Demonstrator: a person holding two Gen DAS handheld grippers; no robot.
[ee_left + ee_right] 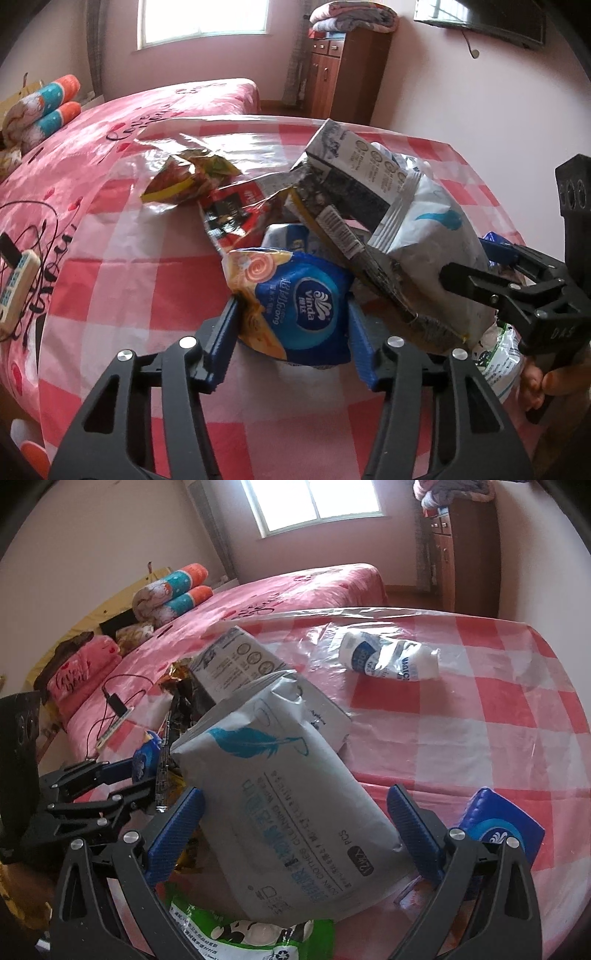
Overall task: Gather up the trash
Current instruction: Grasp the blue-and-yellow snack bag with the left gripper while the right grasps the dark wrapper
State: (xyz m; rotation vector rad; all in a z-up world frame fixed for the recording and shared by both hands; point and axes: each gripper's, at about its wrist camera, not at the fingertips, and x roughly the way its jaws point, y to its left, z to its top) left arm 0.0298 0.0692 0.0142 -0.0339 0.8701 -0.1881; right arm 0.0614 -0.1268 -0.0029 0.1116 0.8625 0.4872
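Left gripper (291, 328): jaws spread to either side of a blue-and-orange Vinda tissue packet (295, 310), blue pads close against its edges yet not visibly squeezing. Right gripper (295, 834): jaws likewise spread, straddling a grey plastic wipes pouch with a teal feather print (288, 797), a gap showing at the right pad.

Around these, heaped on the red-and-white checked bench (480, 709) under clear film: a grey printed carton (354, 166) leaning on the pouch, a red-and-black foil wrapper (236, 214), a crumpled red-and-yellow snack bag (188, 177), a green-and-white plastic bag (255, 938) at the near edge. Apart from the heap, farther out on the bench, a squashed white bottle with blue label (391, 657). Beyond, a pink bed (74, 155).

Risks, as a judgement: slick pouch sliding out on closing, being soft and wider than the pad span; lifting it likely to tip the leaning carton and scatter the heap; the two grippers working close enough to collide.

Pouch long axis running away from the right wrist camera, tilted leftward, sealed top end pointing toward the bed. Tissue packet's axis perhaps leaning left as well, hard to tell through the fisheye.
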